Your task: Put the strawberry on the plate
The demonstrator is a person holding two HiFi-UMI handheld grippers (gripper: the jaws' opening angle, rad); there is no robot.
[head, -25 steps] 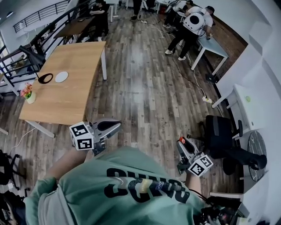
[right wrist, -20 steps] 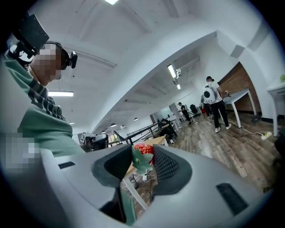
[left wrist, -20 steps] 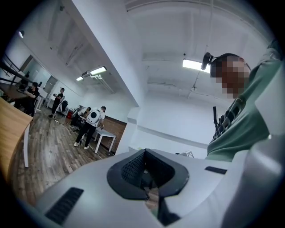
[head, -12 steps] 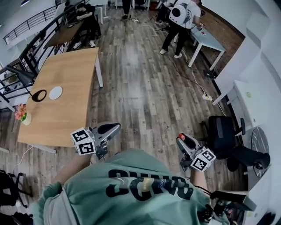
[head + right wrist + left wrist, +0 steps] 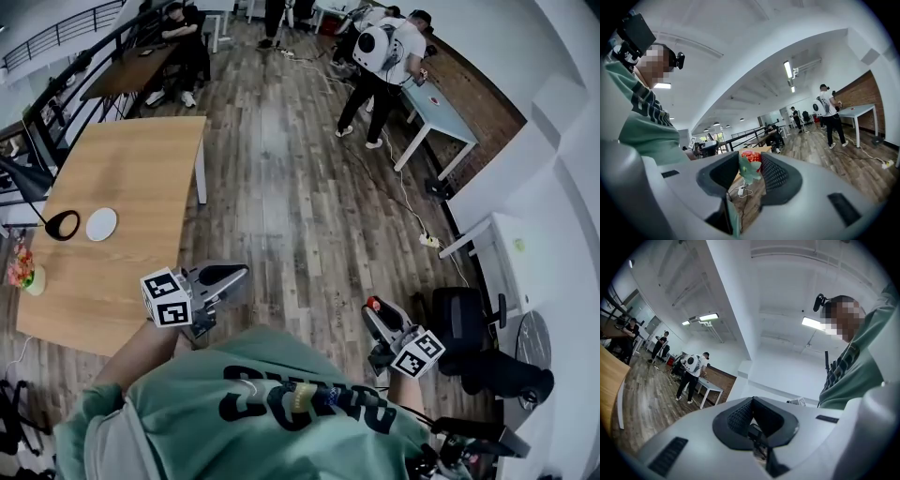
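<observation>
A red strawberry (image 5: pixel 751 156) with green leaves sits between the jaws of my right gripper (image 5: pixel 752 163), which is shut on it. In the head view it shows as a red tip (image 5: pixel 372 304) at the front of the right gripper (image 5: pixel 371 309), held over the wooden floor. The white plate (image 5: pixel 100 223) lies on the wooden table (image 5: pixel 141 178) at the left, far from both grippers. My left gripper (image 5: pixel 242 272) hovers by the table's near right edge. Its jaws (image 5: pixel 752 400) meet with nothing between them.
A black ring lamp (image 5: pixel 62 225) lies beside the plate, and a flower pot (image 5: pixel 22 269) stands at the table's left edge. A black office chair (image 5: pixel 466 321) is at the right. People stand by a white table (image 5: pixel 433 101) at the back. A cable (image 5: pixel 403 202) crosses the floor.
The table and plate have slid down and left in the head view as the person walks forward. Both grippers travel along, the right one still holding the strawberry.
</observation>
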